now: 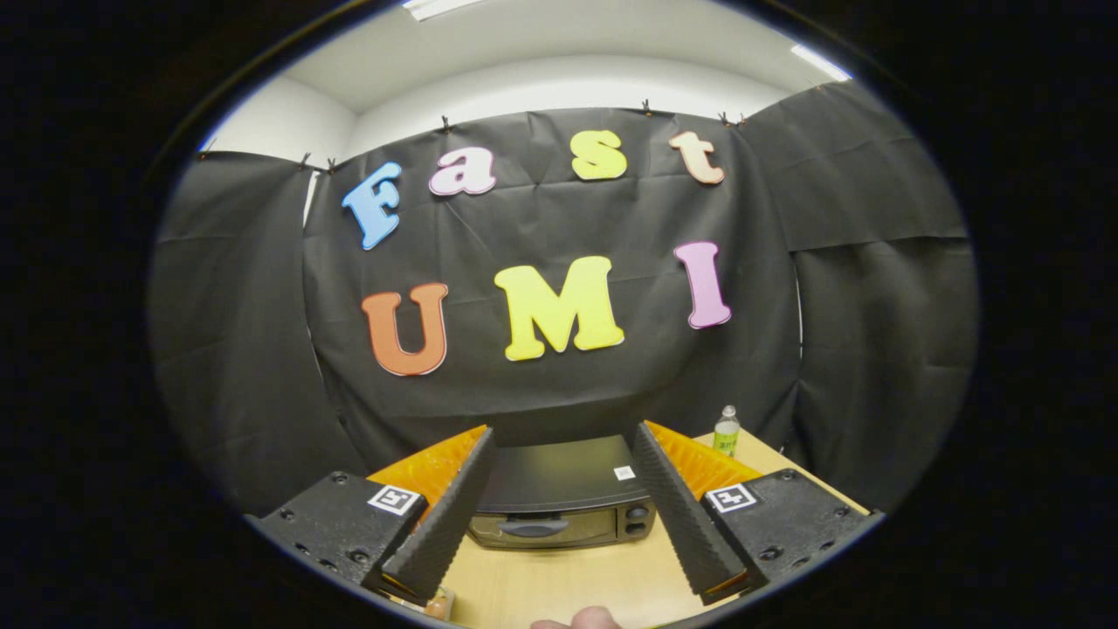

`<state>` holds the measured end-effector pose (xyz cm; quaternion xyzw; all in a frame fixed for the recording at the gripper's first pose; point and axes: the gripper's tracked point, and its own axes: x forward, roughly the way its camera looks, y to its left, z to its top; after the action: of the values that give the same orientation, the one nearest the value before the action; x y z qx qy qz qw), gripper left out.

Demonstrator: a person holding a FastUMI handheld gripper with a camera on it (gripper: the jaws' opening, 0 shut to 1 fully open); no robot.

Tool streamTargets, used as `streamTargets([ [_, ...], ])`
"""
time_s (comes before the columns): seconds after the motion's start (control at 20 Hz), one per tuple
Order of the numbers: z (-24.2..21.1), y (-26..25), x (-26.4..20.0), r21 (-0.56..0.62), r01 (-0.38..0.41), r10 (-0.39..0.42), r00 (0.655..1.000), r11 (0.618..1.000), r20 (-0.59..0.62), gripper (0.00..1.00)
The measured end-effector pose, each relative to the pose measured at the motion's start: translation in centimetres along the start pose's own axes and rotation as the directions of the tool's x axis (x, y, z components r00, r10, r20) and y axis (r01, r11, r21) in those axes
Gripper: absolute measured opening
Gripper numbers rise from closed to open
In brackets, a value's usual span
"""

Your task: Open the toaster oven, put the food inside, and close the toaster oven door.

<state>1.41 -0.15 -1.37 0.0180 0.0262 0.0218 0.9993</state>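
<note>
toaster oven (559,498): small white sticker, unreadable | bottle (726,432): label seemingly green, text illegible

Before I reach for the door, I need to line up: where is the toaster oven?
The toaster oven sits on the table, door closed, beyond and between the open gripper fingers, left of the bottle.

Dark toaster oven (559,502), door apparently shut, upright on wooden table, beyond the spread fingers
</note>
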Motion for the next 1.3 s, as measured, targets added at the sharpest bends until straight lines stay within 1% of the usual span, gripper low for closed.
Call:
streamTargets([
  [0.3, -0.2, 1.2, 1.1, -0.009, -0.024, 0.024, 1.000, 1.000, -0.006, 1.00],
  [0.5, -1.8, 1.8, 2.6, -0.029, -0.029, 0.027, 0.999, 0.999, -0.046, 1.00],
  [0.75, -5.4, 2.8, 5.6, -0.030, -0.047, 0.042, 0.990, 0.998, -0.133, 1.00],
  [0.95, -8.9, 3.0, 9.2, -0.068, -0.053, 0.040, 0.983, 0.996, -0.179, 1.00],
  [1.3, -17.0, 4.1, 14.4, -0.096, -0.064, 0.033, 0.957, 0.993, -0.289, 1.00],
])
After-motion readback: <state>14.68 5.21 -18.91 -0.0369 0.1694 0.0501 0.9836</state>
